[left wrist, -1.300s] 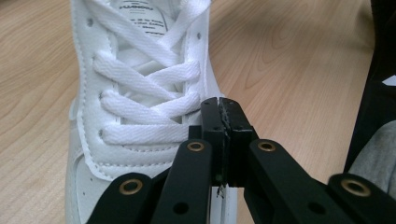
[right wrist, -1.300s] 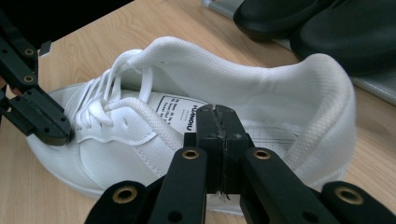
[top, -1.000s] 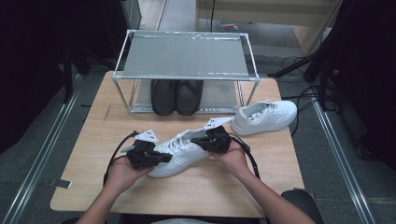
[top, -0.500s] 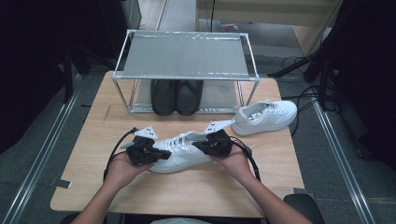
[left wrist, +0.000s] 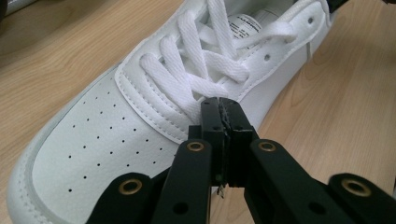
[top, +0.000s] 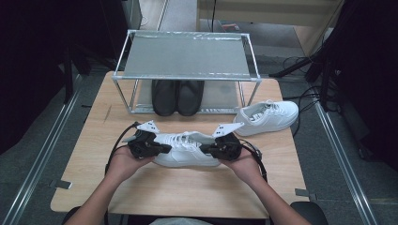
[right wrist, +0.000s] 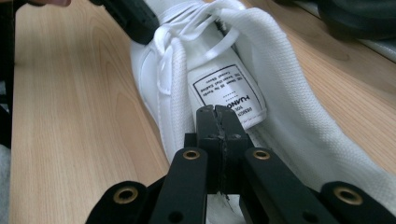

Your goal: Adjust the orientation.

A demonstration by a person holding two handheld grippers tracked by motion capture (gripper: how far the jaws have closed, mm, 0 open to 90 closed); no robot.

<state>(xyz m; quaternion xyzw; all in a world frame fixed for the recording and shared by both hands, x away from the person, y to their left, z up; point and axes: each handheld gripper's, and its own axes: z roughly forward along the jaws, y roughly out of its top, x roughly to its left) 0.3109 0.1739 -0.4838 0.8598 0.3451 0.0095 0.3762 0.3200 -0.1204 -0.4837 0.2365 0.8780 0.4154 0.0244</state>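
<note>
A white lace-up sneaker (top: 187, 151) lies on its sole across the middle of the wooden table (top: 164, 197), toe to the left. My left gripper (top: 164, 149) is at its toe end. In the left gripper view the jaws (left wrist: 220, 105) are shut, tips against the lowest laces of the sneaker (left wrist: 116, 121), with nothing visibly pinched. My right gripper (top: 205, 151) is at the heel end. Its jaws (right wrist: 217, 112) are shut too, tips over the shoe's opening by the tongue label (right wrist: 229, 95).
A second white sneaker (top: 267, 117) sits at the back right of the table. A pair of black shoes (top: 177, 97) stands on the lower level of a metal rack (top: 187, 56) at the back. Cables run over the floor to the right.
The sneaker has swung from lying slantwise to lying level with the table's front edge. My right gripper has come nearer the person with the heel end. The left gripper has hardly moved.
</note>
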